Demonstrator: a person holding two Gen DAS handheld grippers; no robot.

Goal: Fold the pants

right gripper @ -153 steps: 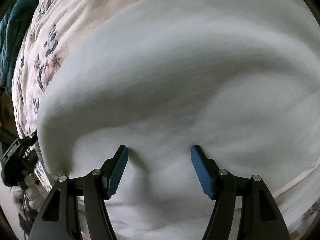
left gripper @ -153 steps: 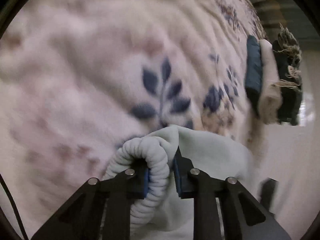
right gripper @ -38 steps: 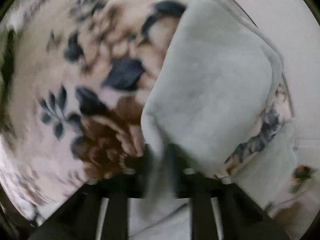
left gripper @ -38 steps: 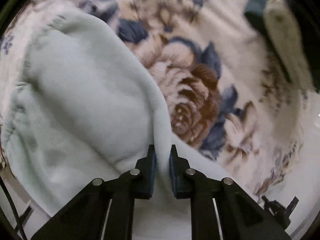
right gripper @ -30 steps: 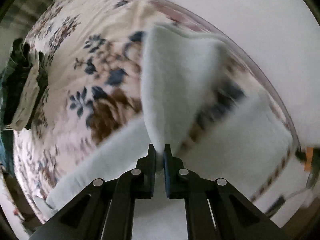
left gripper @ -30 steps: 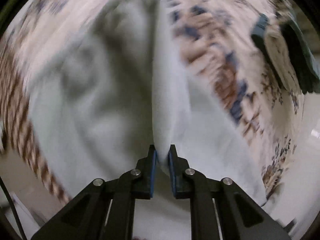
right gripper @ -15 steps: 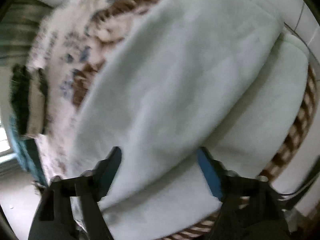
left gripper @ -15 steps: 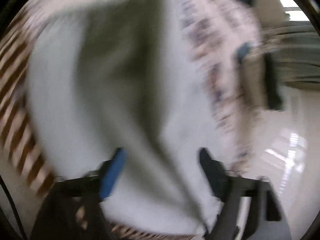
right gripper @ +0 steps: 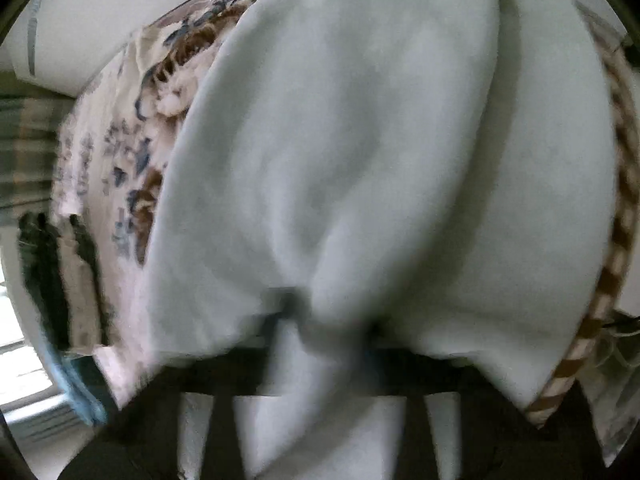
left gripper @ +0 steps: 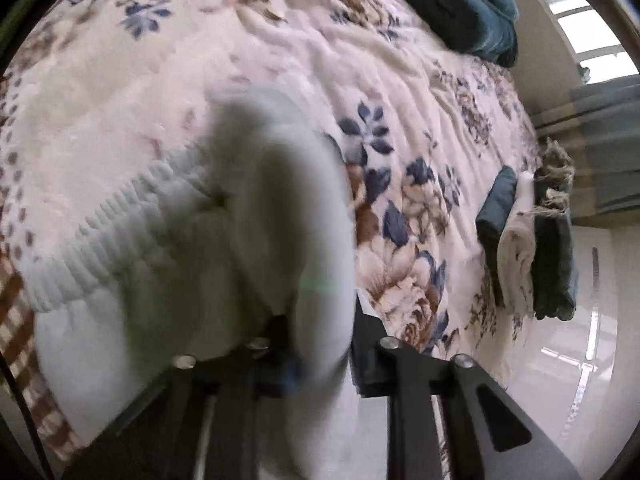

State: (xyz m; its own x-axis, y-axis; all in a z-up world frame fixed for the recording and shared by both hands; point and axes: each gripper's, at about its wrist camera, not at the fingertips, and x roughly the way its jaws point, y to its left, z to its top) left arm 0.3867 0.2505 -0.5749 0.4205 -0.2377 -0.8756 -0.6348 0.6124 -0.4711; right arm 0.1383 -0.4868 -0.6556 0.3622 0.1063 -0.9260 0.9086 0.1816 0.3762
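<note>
The left gripper [left gripper: 320, 356] has just been closing and is pinching a thick fold of the pale pants [left gripper: 180, 248]. The right gripper [right gripper: 324, 328] has just been closing too, and is squeezing a bunch of the same pants [right gripper: 380, 140]. The pants are lying on a flowery blanket [left gripper: 420, 208], with their ribbed waistband [left gripper: 100, 240] showing at the left. No writing is showing. Folded clothes [left gripper: 528, 240] are sitting near the blanket's edge. A dark green pillow [left gripper: 460, 4] is lying further away. The right view is blurry.
</note>
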